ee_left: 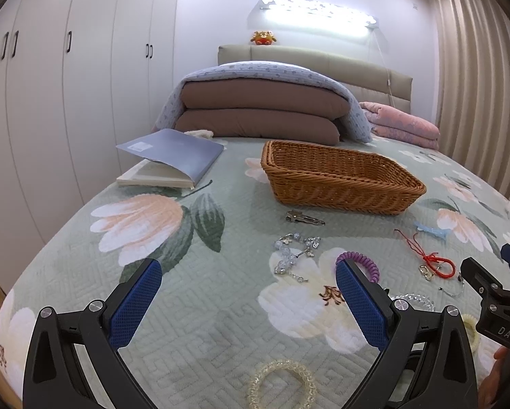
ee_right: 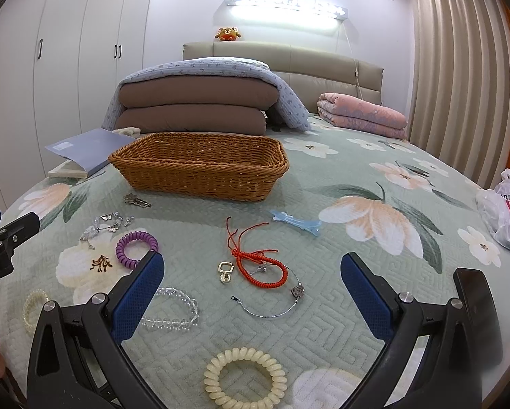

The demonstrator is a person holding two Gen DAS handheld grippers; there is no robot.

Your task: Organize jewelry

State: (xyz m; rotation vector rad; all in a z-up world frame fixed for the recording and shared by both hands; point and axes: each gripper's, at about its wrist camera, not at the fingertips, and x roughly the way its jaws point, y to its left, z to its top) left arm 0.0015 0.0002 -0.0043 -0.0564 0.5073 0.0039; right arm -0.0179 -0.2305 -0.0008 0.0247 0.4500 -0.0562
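Hovering over the bed's near edge, both the left gripper point(ee_left: 248, 283) and right gripper point(ee_right: 251, 274) are gaping wide, empty. Jewelry is lying scattered before the wicker basket point(ee_right: 200, 173), whose inside is possibly empty.

The right tongs point(ee_left: 493, 293), seen at the left camera's right edge, read "DAS". The far-right plastic bag point(ee_right: 507, 211) carries small, unclear Chinese print.

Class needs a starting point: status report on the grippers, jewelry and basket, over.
Left gripper open, right gripper open, both holding nothing. Jewelry loose on bedspread; wicker basket looks empty. Nothing blocking the basket.
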